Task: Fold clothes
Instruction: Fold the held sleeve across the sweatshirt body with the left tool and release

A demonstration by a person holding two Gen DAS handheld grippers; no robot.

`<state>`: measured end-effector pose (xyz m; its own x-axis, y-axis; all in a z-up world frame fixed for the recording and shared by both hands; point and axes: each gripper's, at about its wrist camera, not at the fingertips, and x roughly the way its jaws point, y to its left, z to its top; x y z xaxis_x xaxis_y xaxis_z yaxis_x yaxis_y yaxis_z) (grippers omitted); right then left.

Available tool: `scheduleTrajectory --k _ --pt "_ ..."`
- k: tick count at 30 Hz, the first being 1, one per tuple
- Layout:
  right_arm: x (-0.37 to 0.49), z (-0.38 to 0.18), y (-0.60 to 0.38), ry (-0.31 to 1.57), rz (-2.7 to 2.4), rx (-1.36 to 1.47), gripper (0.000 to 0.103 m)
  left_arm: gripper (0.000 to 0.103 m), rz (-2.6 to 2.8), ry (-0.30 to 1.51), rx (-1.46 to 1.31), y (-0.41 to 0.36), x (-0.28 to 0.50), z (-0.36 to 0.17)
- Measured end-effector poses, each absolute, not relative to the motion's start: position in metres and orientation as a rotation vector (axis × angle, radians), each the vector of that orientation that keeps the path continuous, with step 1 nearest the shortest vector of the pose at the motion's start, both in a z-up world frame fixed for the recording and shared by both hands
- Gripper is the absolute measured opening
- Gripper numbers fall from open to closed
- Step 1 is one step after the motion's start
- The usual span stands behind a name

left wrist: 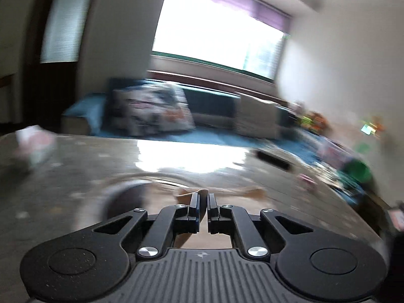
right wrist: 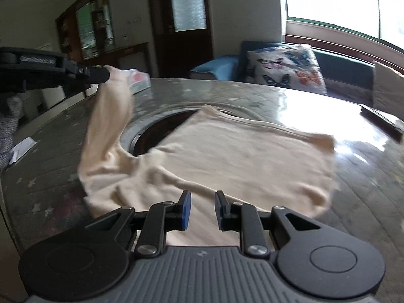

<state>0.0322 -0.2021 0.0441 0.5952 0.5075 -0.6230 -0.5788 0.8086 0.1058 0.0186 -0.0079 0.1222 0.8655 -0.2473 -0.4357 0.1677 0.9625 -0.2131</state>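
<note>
A cream garment (right wrist: 240, 156) lies spread on the glossy table (right wrist: 366, 176), partly over a round recess (right wrist: 156, 131). Its left sleeve is pulled up off the table to my left gripper (right wrist: 106, 73), which is shut on the sleeve's end. In the blurred left wrist view the left gripper (left wrist: 204, 198) has its jaws nearly together, with a bit of cream cloth (left wrist: 188, 194) pinched at the tips. My right gripper (right wrist: 203, 194) hovers over the garment's near edge. Its blue pads (right wrist: 186, 212) stand apart, and flat cloth shows in the gap.
A tissue pack (right wrist: 139, 80) sits at the table's far left and a paper scrap (right wrist: 22, 149) near its left edge. A dark flat object (right wrist: 381, 121) lies at the right. Beyond the table are a sofa with a butterfly cushion (right wrist: 285, 68), a window and a door.
</note>
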Motion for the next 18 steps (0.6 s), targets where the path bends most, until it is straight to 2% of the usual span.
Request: scheduleTrajectory --k 4,9,13,15,18 --pt "0.033 0.04 -0.229 0.709 0.584 -0.053 0.02 0.006 -0.364 0.535 -0.111 -0.051 0.022 0.11" --pt "0.034 0.034 -0.249 0.727 0.538 -0.009 0.02 0.012 -0.457 0.63 -0.034 -0.077 0.023 0.085" --pt "0.033 0.034 -0.256 0.724 0.528 0.012 0.02 0.034 -0.437 0.648 -0.015 -0.071 0.015 0.077" --pt "0.032 0.034 -0.259 0.724 0.53 0.025 0.02 0.038 -0.404 0.629 -0.014 -0.058 0.008 0.078" --pt "0.033 0.032 -0.258 0.745 0.549 0.056 0.02 0.049 -0.322 0.613 -0.013 -0.029 0.002 0.08"
